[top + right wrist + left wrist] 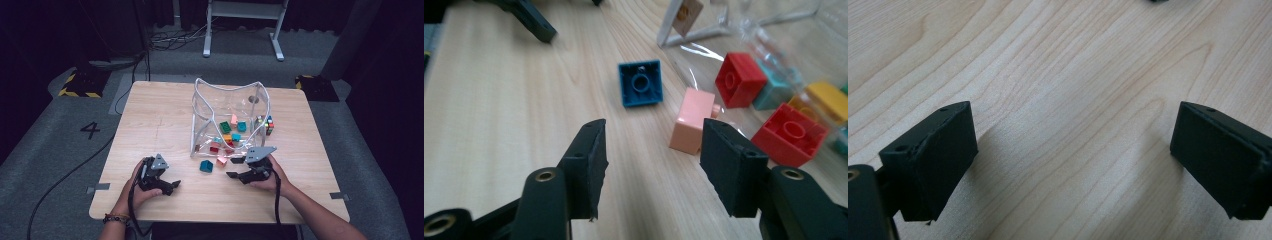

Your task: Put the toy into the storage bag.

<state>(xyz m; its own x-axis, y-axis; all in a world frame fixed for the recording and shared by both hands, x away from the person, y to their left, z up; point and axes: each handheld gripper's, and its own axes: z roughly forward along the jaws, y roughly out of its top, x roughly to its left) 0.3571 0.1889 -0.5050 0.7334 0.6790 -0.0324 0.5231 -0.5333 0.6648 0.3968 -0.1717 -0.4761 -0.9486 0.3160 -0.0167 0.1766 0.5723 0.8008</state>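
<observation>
Two grippers rest low over the wooden table (150, 120), one in each of your hands, both toward its near edge.

Item 1, your right gripper (237, 167): it sits near the middle of the near half, just in front of the open mouth of the clear bag. Its jaws stand parted with bare wood between the pads; nothing is pinched. In the right gripper view (651, 165) the jaws point across the tabletop toward the loose bricks.

Item 2, pink brick (692, 120): it lies on the table just beyond the tip of your right-hand jaw in that view, close to it, outside the gap rather than within it. In the high view (222, 160) it sits at the bag's mouth, just ahead of your right gripper.

Item 3, blue brick (640, 83): it lies hollow side up, farther out than the pink one and roughly in line with the gap between the jaws, apart from both pads. In the high view (206, 166) it lies left of the pink brick.

Item 4, clear bag (200, 107): it stands open toward you at the table's middle, holding red, yellow, teal and green bricks.

Item 5, puzzle cube (266, 124): multicoloured, just beside the bag's right side.

Item 6, your left gripper (170, 186): near the near left corner, jaws spread wide over bare wood (1073, 145), holding nothing.
</observation>
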